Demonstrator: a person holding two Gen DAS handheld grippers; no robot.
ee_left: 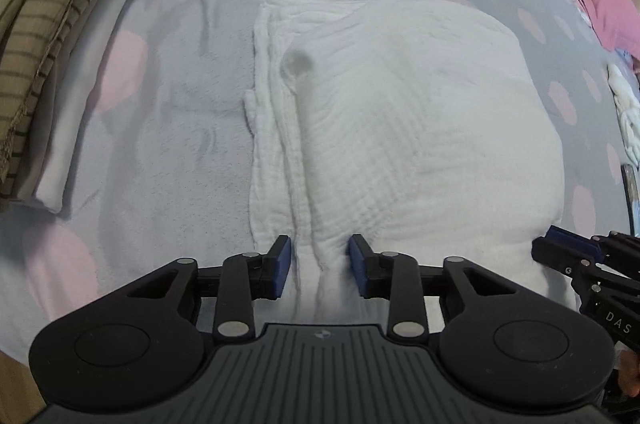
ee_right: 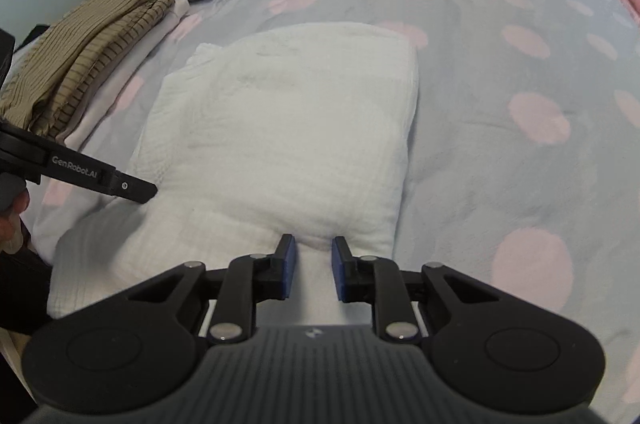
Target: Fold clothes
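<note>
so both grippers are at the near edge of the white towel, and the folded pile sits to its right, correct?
Not quite. The folded pile sits to the left of the white towel, as the right wrist view shows. The rest holds: the left gripper and right gripper are both at its near edge, jaws apart around the cloth.

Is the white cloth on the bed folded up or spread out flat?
Folded. The white cloth lies as a thick rectangle, with stacked layers showing along its left edge in the left wrist view.

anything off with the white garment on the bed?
One thing: a dark round spot on the white garment near its bunched left edge, showing only in the left wrist view. It may be a stain or a shadow. Otherwise the fold looks tidy.
</note>
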